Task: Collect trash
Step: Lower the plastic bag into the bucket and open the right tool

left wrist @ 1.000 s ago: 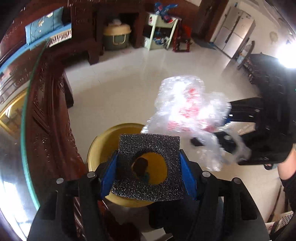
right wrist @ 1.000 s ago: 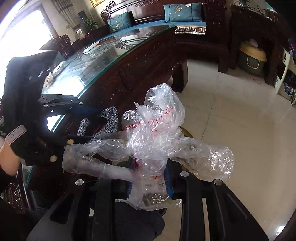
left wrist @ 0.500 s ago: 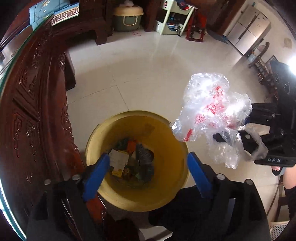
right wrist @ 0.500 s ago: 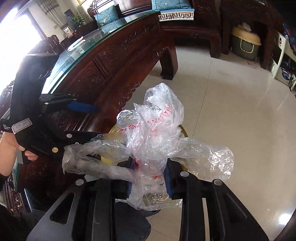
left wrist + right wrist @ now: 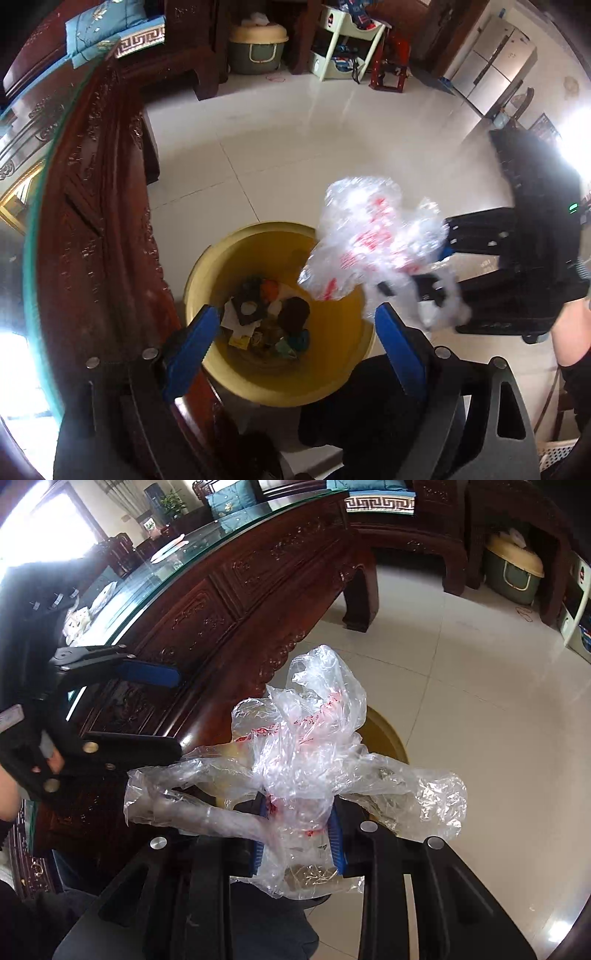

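Both right fingers [image 5: 334, 834] pinch the plastic bag [image 5: 310, 738].

Daylight is pouring in from a window [image 5: 44, 528] at the upper left of the right wrist view, blowing that corner out to white, and a second bright source is flaring at the right edge of the left wrist view. The pale tiled floor [image 5: 295, 155] is throwing back a soft sheen, and the glass top of the surface [image 5: 155, 576] is mirroring the light. The clear plastic bag [image 5: 373, 243] is smearing with motion blur in the left wrist view, yet looking crisp in the right. Both pictures are bending strongly at the edges, with dark corners closing in.
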The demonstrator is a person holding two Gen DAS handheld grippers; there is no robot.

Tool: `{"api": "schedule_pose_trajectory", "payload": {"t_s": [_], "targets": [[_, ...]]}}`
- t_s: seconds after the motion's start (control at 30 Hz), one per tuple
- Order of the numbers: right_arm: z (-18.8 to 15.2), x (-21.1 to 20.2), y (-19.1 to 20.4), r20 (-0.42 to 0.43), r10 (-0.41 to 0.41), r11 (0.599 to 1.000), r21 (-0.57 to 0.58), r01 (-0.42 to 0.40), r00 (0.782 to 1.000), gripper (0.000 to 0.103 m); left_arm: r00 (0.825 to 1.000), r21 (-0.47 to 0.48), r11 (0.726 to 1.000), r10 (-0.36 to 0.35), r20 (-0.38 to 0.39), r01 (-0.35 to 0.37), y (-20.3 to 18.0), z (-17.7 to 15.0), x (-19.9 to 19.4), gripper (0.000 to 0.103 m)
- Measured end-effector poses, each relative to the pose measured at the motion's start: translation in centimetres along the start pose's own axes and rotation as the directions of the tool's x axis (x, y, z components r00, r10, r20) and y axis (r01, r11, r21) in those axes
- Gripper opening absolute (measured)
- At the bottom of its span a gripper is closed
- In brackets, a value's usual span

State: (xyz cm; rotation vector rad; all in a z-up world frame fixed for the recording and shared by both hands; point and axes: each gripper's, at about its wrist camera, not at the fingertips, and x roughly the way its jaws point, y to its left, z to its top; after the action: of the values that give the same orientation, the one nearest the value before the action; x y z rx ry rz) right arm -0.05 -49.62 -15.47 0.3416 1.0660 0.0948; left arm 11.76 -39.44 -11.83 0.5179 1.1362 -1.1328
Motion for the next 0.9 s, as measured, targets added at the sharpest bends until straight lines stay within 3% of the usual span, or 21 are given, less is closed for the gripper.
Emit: {"api": "schedule_pose_trajectory", "payload": {"t_s": [0.17,0.43,0.63,0.9], "targets": [[1.1,1.3,1.0,-0.025,0.006,1.000,-0.030,-0.007,1.000,0.044,0.999,-0.016,0.999,-0.029,0.036,0.029,0.4,-0.2,-2.4,0.087],[1.3,1.8,2.1,-0.031,-0.001,0.999,-0.054,-0.001,1.000,0.051,0.998,-0.008,1.000,-0.003,0.059,0.004,0.3,-0.8,-3.9,0.087],[1.3,2.3,2.7,-0.055,-0.050,0.996,-0.078,0.046,0.997,0.070,0.998,-0.026,1.000,-0.001,0.066,0.003,0.9,-1.4,-4.4,0.087],[1.8,2.7,3.8,-0.059,-0.050,0.994,-0.096,0.045,0.997,0.070,0.996,-0.022,1.000,0.009,0.086,-0.007,1.1,-1.8,-5.2,0.087]]}}
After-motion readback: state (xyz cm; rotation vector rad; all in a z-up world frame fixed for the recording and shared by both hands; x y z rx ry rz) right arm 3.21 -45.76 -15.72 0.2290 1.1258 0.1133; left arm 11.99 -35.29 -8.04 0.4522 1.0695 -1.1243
